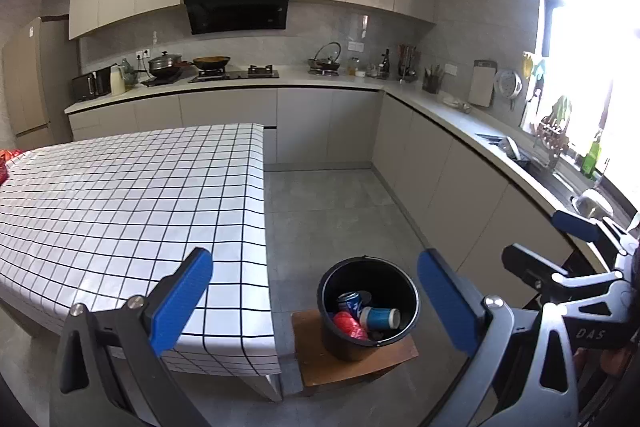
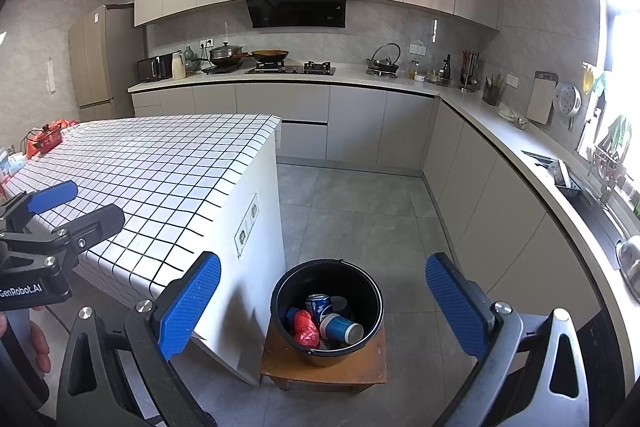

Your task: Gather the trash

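A black bucket (image 1: pixel 340 335) stands on a low wooden stool (image 1: pixel 344 363) on the floor beside the table. It holds a blue can (image 1: pixel 350 302), a blue paper cup (image 1: pixel 380 318) lying on its side and a red crumpled bag (image 1: pixel 349 325). The right wrist view shows the same bucket (image 2: pixel 280 311), can (image 2: pixel 317 307), cup (image 2: pixel 341 329) and red bag (image 2: pixel 305 327). My left gripper (image 1: pixel 316 307) is open and empty, high above the bucket. My right gripper (image 2: pixel 323 307) is open and empty, also above it. Each gripper shows at the edge of the other's view.
A table with a white checked cloth (image 1: pixel 120 203) fills the left; red items (image 2: pixel 50 139) lie at its far end. Kitchen counters (image 1: pixel 280 81) run along the back and right walls, with a stove, pots and a sink (image 1: pixel 592 203). Grey tiled floor (image 2: pixel 360 211) lies between.
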A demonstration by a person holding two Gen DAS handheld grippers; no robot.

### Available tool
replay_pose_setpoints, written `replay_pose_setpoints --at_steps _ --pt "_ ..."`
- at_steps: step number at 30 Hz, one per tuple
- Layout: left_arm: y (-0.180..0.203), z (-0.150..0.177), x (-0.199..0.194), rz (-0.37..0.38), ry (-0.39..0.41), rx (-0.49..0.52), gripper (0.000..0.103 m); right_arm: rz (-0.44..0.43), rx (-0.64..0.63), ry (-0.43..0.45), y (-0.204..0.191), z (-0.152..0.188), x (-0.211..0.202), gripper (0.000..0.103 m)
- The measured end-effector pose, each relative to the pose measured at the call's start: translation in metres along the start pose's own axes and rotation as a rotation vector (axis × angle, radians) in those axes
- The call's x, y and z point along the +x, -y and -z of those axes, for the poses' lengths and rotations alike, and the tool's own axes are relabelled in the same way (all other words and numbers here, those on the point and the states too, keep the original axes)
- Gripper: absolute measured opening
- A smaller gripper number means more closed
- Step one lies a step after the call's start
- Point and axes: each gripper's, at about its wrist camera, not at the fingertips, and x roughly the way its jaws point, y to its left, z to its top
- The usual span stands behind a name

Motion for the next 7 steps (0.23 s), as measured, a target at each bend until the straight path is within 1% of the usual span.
replay_pose_setpoints --at_steps 7 --pt "0.0040 0.0009 0.0005 0.027 -0.011 0.012 0.103 -0.007 -0.004 0.000 -0.0018 0.0000 -0.0001 0.103"
